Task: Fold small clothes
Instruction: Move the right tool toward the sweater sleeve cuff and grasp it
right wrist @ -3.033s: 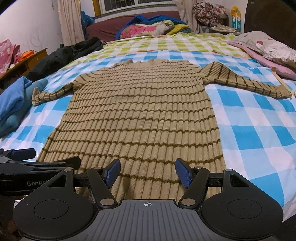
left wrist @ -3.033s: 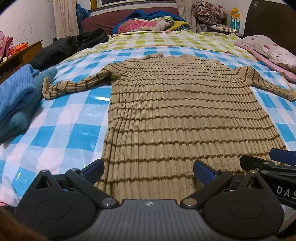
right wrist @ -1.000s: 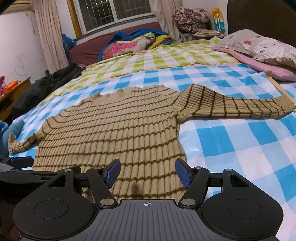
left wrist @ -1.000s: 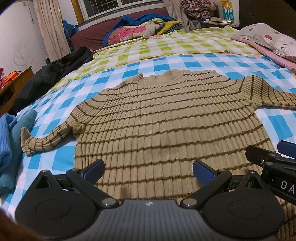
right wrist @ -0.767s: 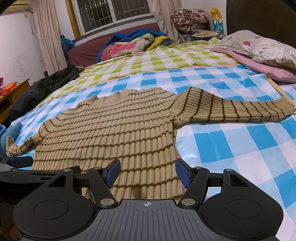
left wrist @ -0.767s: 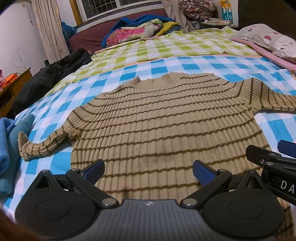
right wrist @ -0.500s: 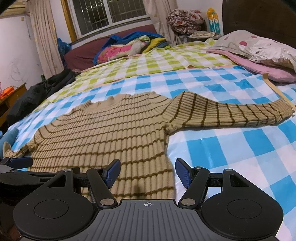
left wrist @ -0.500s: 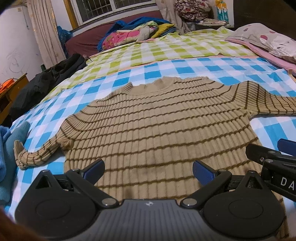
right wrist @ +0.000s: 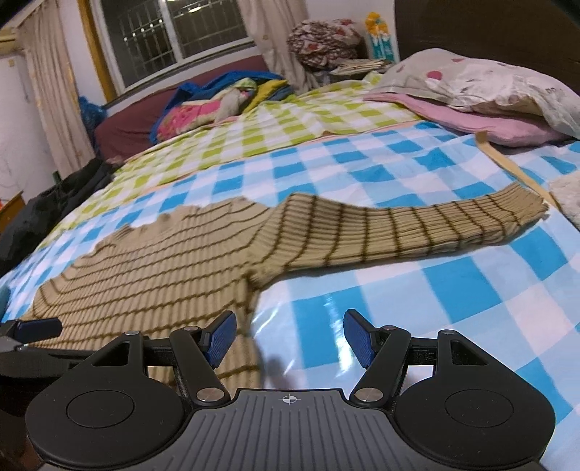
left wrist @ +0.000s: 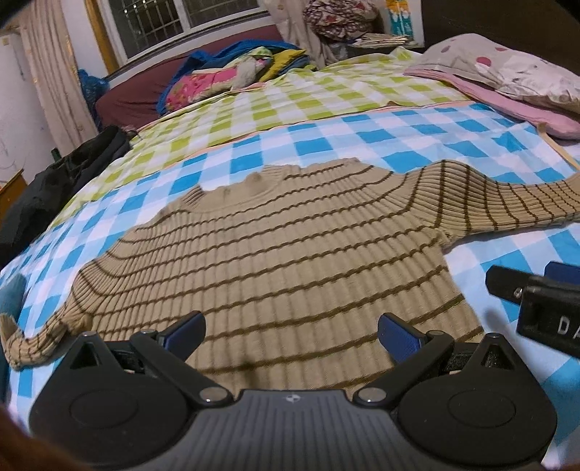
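Nearest the left wrist camera, the left tongs (left wrist: 290,331) stand spread wide, their blue-padded fingertips (left wrist: 183,329) low over the hem end of a tan ribbed sweater (left wrist: 275,253) with thin brown stripes, gripping nothing. At the right edge of that view the right tongs (left wrist: 522,286) show from the side, just beside the sweater's side edge. In the right wrist view the right tongs (right wrist: 290,335) are also spread and empty: the left pad (right wrist: 219,335) lies over the sweater's side edge, the right pad (right wrist: 359,335) over the bare cover, and the left tongs' blue tip (right wrist: 34,328) pokes in at the left edge.

The sweater (right wrist: 145,268) lies flat and face up on a blue-and-white checked cover (right wrist: 453,300) on the bed, hem toward the cameras and collar away. Its right sleeve (right wrist: 406,226) stretches straight out sideways, the cuff ending close to a tan strap (right wrist: 514,170) lying on the cover. The left sleeve (left wrist: 40,337) bends back toward the hem, with its cuff curled up near a blue garment (left wrist: 9,297) at the bed's left edge.

Beyond the collar, a green-and-white checked cover (left wrist: 308,105) carries on. A dark jacket (left wrist: 54,184) lies heaped on the left side, and a spotted pillow (right wrist: 482,81) rests on a pink one (right wrist: 475,117) on the right. Farther back, bright bedding (left wrist: 224,72) is piled on a maroon surface under a barred window (left wrist: 181,18), with a curtain (left wrist: 54,83) to its left.
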The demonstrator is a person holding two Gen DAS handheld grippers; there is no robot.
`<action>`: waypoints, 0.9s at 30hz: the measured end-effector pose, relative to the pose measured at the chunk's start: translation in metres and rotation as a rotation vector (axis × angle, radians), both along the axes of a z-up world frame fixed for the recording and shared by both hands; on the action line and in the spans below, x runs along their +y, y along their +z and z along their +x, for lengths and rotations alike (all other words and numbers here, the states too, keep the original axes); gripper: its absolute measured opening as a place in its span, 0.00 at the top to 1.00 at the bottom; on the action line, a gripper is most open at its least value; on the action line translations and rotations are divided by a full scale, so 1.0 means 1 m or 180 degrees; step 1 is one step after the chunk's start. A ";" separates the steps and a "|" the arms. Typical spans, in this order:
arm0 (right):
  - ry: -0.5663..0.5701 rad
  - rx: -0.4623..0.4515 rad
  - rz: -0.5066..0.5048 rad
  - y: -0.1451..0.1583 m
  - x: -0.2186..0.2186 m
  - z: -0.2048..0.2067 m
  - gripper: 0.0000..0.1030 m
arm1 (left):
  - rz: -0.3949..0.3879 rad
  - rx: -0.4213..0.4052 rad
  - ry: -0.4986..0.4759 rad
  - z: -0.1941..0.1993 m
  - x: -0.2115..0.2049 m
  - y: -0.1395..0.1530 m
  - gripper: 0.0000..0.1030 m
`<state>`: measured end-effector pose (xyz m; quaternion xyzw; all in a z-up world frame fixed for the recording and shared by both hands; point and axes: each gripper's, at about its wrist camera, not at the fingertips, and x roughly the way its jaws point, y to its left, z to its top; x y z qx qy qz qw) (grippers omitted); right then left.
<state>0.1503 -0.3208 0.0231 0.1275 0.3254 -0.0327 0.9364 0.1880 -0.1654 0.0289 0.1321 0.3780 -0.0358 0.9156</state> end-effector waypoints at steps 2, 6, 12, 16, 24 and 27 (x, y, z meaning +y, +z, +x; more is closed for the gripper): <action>-0.0030 -0.0015 -0.0002 0.001 -0.005 0.002 0.36 | 0.0013 0.0011 -0.0016 0.003 -0.004 -0.001 0.00; -0.0088 -0.0036 -0.0012 0.002 -0.015 0.005 0.36 | 0.0032 0.0003 -0.0046 0.006 -0.012 -0.001 0.00; -0.0182 -0.0026 0.0013 -0.001 -0.031 0.009 0.36 | 0.0051 -0.0001 -0.0079 0.010 -0.024 0.000 0.00; -0.0245 -0.0009 0.0014 -0.004 -0.040 0.009 0.36 | 0.0071 -0.0003 -0.0114 0.011 -0.033 0.000 0.00; -0.0415 -0.0054 0.0027 -0.004 -0.063 0.010 0.36 | 0.0087 0.0039 -0.0183 0.015 -0.049 -0.002 0.00; -0.0478 -0.0078 0.0026 -0.003 -0.073 0.012 0.36 | 0.0091 0.0034 -0.0204 0.016 -0.055 -0.001 0.00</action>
